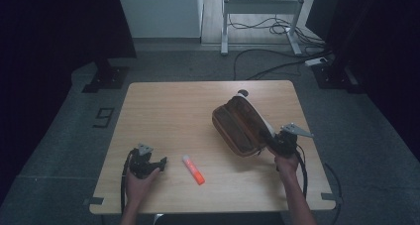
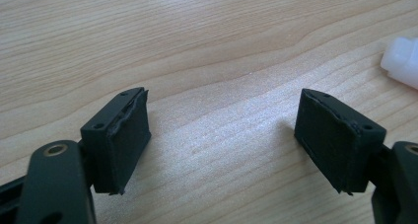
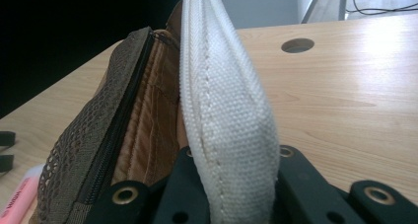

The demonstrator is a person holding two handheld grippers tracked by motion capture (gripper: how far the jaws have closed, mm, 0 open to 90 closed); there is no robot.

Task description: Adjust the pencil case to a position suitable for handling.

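Note:
A brown pencil case (image 1: pixel 240 126) with a white outer shell lies open on the right half of the wooden table (image 1: pixel 173 111). My right gripper (image 1: pixel 271 143) is shut on its near end. In the right gripper view the jaws (image 3: pixel 236 194) pinch the white fabric flap (image 3: pixel 226 110), with the brown mesh pocket (image 3: pixel 88 150) and its zip just left of it. An orange marker with a white cap (image 1: pixel 193 169) lies near the front middle of the table. My left gripper (image 1: pixel 161 163) rests on the table left of the marker, open, nothing between its pads (image 2: pixel 231 140). The marker's white cap (image 2: pixel 401 61) shows at the right edge.
A round cable hole (image 1: pixel 242 92) sits in the table just behind the case. Beyond the table are a desk frame (image 1: pixel 260 9) and cables on the floor. Dark curtains stand at both sides.

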